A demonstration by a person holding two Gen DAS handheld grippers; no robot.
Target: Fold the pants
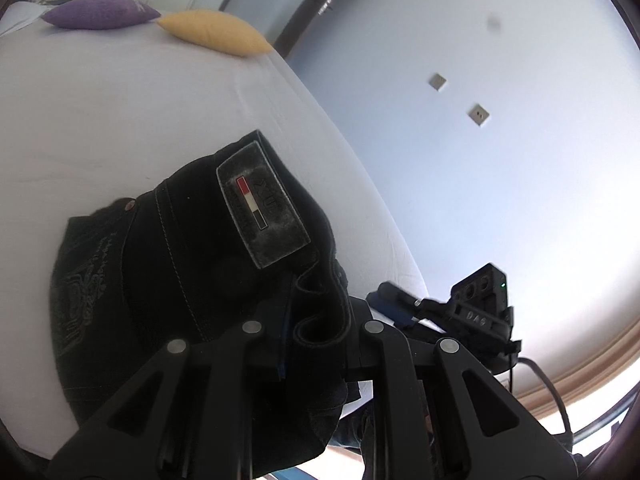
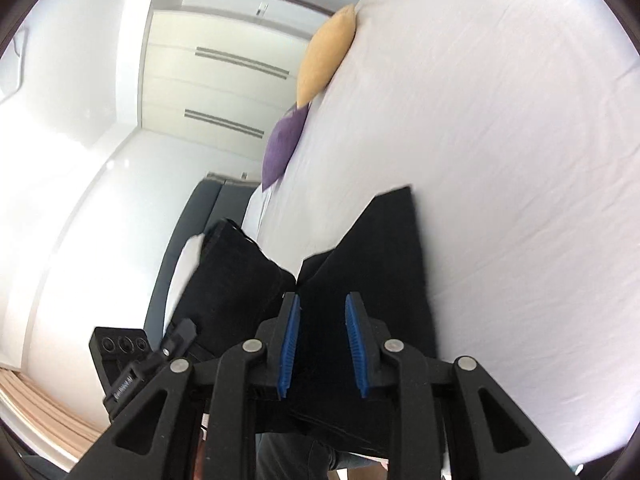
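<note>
Pants [image 1: 192, 240] apparently in left gripper [image 1: 316, 344] (waistband)

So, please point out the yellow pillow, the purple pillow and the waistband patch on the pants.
yellow pillow [image 1: 216, 32], left wrist view, its middle.
purple pillow [image 1: 100, 11], left wrist view, its middle.
waistband patch [image 1: 262, 204], left wrist view, beside its striped badge.
</note>
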